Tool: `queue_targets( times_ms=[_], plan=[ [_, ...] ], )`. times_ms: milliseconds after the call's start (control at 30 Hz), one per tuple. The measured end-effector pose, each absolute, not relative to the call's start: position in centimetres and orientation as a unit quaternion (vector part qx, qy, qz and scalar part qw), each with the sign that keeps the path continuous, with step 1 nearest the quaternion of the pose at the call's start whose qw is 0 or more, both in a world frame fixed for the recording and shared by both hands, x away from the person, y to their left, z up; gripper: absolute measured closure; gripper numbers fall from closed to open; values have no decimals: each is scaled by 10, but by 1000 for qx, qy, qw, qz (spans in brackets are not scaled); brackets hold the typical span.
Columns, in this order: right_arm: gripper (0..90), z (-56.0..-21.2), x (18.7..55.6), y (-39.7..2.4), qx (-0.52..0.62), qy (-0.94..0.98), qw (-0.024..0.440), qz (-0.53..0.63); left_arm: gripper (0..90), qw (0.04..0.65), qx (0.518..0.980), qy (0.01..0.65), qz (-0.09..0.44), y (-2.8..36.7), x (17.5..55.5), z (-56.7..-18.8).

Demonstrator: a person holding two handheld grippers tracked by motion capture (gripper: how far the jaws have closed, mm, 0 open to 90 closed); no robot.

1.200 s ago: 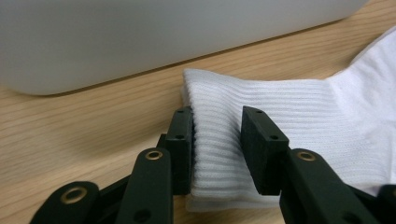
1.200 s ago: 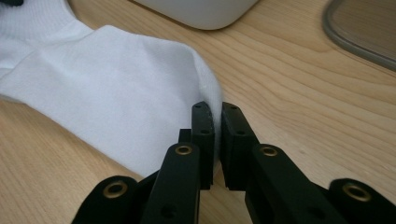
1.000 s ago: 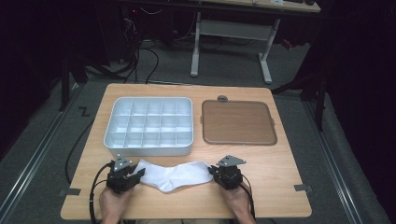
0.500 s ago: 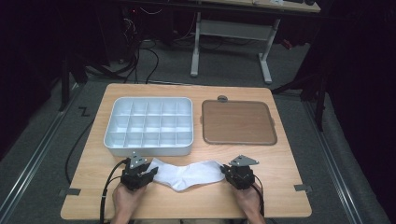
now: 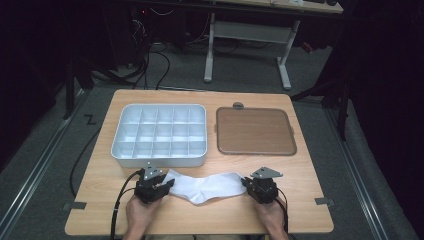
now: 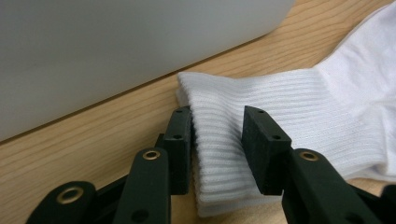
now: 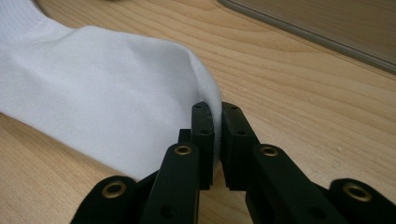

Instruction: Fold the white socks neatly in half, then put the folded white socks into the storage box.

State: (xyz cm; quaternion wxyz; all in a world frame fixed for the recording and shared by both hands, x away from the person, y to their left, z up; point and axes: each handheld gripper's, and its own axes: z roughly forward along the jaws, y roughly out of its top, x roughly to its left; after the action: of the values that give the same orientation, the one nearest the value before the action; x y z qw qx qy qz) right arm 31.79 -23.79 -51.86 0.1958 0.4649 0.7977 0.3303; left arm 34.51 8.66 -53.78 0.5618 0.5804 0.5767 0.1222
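A white sock (image 5: 205, 186) lies flat along the table's near edge, cuff at the left and toe at the right. My left gripper (image 5: 166, 186) stands open at the ribbed cuff (image 6: 217, 140): one pad touches the cuff's edge, the other rests over the ribbing, with a wide gap between them. At the other end, my right gripper (image 5: 248, 184) is shut on the sock, and the toe's edge (image 7: 212, 100) is pinched thin between its two pads. A hand holds each gripper from below.
A white compartment tray (image 5: 160, 161) stands just behind the sock and left gripper, its wall (image 6: 116, 51) close by. A brown flat board (image 5: 255, 131) lies at the back right, with a small round grey thing (image 5: 238, 105) behind it. Bare wood lies to the right.
Both grippers and the sock have shifted to the right along the near edge. The last half second brought only a small shift.
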Motion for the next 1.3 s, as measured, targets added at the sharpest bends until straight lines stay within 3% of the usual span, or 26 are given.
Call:
queue_targets(
  times_ms=[300, 433, 567, 700, 933, 1300],
  plan=[
    [839, -520, 319, -240, 466, 800, 190, 326, 561, 559, 570, 589, 122, 88, 347, -536],
    [737, -519, 319, -242, 469, 795, 190, 333, 423, 550, 567, 600, 124, 90, 346, -532],
    [683, -512, 316, -243, 471, 786, 200, 347, 374, 542, 568, 604, 133, 93, 345, -533],
    [676, -501, 313, -240, 466, 779, 206, 365, 372, 544, 556, 614, 134, 95, 344, -530],
    [746, -487, 310, -211, 422, 796, 192, 389, 422, 533, 565, 618, 122, 93, 340, -532],
    [779, -503, 314, -147, 368, 833, 140, 388, 479, 515, 577, 617, 145, 86, 338, -534]
  ],
)
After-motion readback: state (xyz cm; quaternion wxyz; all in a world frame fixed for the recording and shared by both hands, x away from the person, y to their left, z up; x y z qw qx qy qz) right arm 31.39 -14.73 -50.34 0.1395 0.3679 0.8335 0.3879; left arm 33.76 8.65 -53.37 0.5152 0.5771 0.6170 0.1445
